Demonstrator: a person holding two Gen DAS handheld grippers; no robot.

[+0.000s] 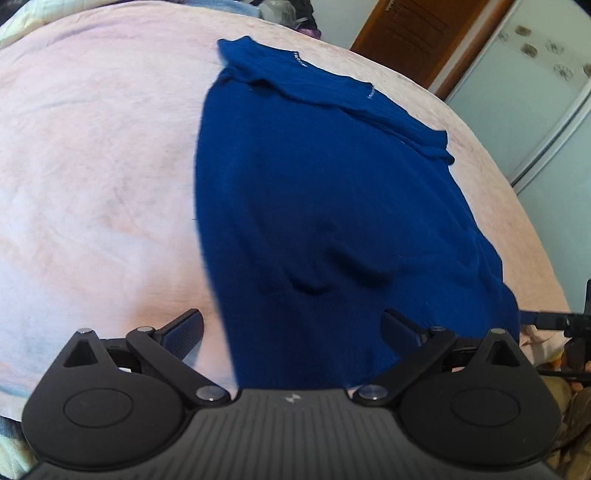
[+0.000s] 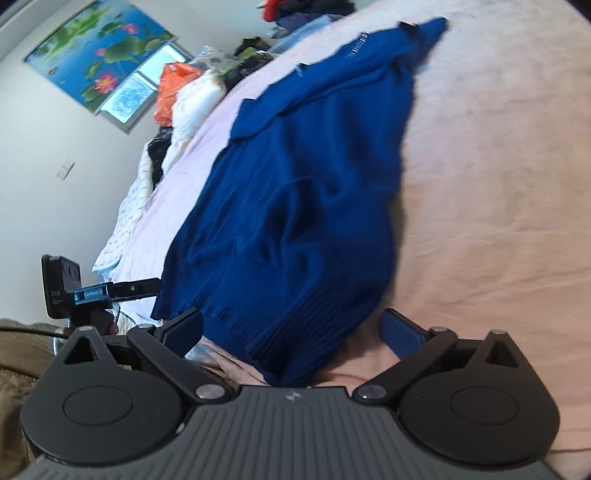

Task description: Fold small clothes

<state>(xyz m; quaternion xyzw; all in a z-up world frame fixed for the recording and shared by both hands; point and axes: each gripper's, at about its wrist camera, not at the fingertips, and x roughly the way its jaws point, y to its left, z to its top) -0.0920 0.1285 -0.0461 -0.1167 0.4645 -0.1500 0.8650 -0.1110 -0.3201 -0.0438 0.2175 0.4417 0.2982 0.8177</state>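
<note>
A dark blue knitted sweater (image 1: pixel 332 206) lies spread on a bed covered with a pale pink blanket (image 1: pixel 92 166), its ribbed hem nearest both cameras and its far end, where narrower folded parts lie across it, pointing away. The left tool (image 1: pixel 291 328) hovers over the near left part of the hem, its jaws spread wide: one finger (image 1: pixel 184 332) is over bare blanket beside the sweater's edge, the other over the blue knit. Nothing is pinched between them.

In the right wrist view, the right tool (image 2: pixel 291 328) is likewise released, jaws wide apart, straddling the hem's near right corner (image 2: pixel 295 354); the left finger sits just past the frayed-looking hem edge, the right finger (image 2: pixel 402 332) over bare blanket. The pads do not press the fabric. The left tool's camera mount (image 2: pixel 62 286) shows at the left edge of this view, beside the hem.

Along the far side of the bed lie heaped clothes and bags, among them an orange bag (image 2: pixel 173 88) and white bedding (image 2: pixel 195 99). A lotus picture (image 2: pixel 96 51) hangs on the wall. A wooden door (image 1: pixel 424 33) appears in the left wrist view.
</note>
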